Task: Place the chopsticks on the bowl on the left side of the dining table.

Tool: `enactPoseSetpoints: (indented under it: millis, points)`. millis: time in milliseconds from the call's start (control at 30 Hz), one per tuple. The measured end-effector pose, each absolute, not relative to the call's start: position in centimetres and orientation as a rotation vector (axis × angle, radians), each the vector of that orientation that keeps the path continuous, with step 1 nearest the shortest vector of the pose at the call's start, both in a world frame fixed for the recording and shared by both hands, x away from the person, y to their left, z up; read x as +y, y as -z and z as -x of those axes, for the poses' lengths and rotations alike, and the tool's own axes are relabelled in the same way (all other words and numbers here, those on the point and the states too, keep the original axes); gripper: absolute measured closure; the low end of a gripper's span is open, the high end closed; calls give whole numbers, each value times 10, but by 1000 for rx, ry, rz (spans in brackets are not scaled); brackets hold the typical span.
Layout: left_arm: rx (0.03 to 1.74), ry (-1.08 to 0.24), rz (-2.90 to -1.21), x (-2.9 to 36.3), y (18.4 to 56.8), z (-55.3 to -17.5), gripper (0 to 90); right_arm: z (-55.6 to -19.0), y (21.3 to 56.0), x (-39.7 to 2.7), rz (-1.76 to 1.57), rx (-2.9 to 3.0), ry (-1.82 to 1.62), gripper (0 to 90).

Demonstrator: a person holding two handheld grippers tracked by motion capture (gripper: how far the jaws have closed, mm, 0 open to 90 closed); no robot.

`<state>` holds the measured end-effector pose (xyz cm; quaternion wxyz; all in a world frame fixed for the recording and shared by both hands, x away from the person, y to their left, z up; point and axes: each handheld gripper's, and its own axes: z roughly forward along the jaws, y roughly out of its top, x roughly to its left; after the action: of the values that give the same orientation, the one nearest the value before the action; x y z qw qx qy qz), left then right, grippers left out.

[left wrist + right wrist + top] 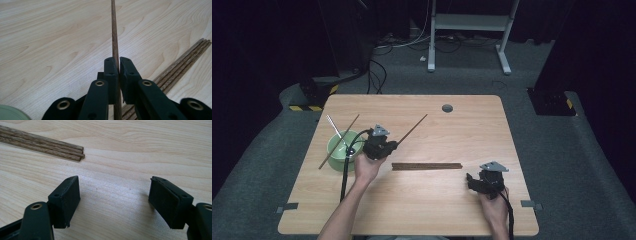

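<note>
High view puts the wooden table [447,200] in the middle of the frame, and I can read no brand, label or writing on anything there; the only markings are yellow-and-black hazard stripes [303,107] on the floor at the upper left of the table. The left gripper [393,145], left of centre, has its jaws pressed together on a single wooden chopstick [412,129], which slants from the jaws toward the upper right. Left gripper view confirms the clamp: the two black pads meet on the chopstick [114,37], which runs straight up the frame, and it looks to be held off the tabletop, though I cannot tell for sure. At the lower right of that view lies the bundle of chopsticks [185,62], flat on the wood. From above the same bundle [427,166] lies level across the centre of the table, just below the left gripper and well to the left of the right gripper [470,179]. The right gripper sits at the lower right with jaws standing wide apart and nothing between them; right gripper view shows bare wood between the pads, with the bundle's end [62,151] at the upper left, clear of them. A green bowl [334,150] sits near the table's left edge with another chopstick [339,141] and a metal utensil [336,129] leaning in it. The right half and far side of the tabletop give open room.
</note>
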<state>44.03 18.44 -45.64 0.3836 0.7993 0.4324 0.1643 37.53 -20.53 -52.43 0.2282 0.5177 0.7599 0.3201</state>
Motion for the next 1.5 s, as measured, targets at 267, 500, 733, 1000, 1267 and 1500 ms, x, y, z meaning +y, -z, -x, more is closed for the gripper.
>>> enactPoseSetpoints:
  millis: [267,500,733,1000,1267,1500]
  points:
    - [1101,-426,-2027,189,449,-434,839,-375,524,-205,-1426,2093,-882,246]
    - [1114,-420,-2008,198,444,-433,840,-375,524,-205,-1426,2092,-882,246]
    - [1104,-427,-2000,203,439,-428,839,-375,524,-205,-1426,2093,-882,246]
    - [1112,-447,-1982,211,436,-424,839,-375,524,-205,-1425,2093,-882,246]
    - [1115,-455,-1963,218,431,-418,839,-375,524,-205,-1426,2093,-882,246]
    - [1117,-462,-1959,223,428,-414,839,-375,524,-205,-1426,2093,-882,246]
